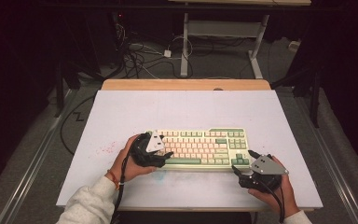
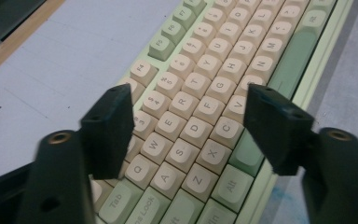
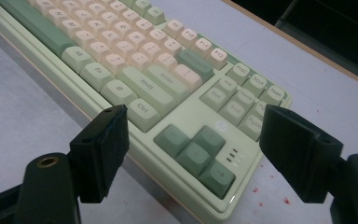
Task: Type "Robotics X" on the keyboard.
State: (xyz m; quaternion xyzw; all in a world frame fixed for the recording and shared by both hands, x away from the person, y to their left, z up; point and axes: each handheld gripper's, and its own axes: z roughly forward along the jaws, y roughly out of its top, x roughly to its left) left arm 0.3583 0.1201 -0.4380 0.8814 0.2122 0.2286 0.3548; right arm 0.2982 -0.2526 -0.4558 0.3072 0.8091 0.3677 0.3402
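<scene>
High view: keyboard point(image 1: 200, 148) is seen flat near the front of the white bench point(image 1: 121, 112); left tongs point(image 1: 161, 156) are poised over its left end, right tongs point(image 1: 243, 163) by its right corner.
Left gripper view: tongs are held apart above the keys, nothing gripped; legends Q, W, E, A, S, D, Tab and Alt can be read.
Right gripper view: tongs are spread astride the corner, untouched; Shift, Ctrl and Enter are legible.
Handling: judged rigid, fairly heavy, with keycaps easily dislodged; best gripped at the case edges.
</scene>
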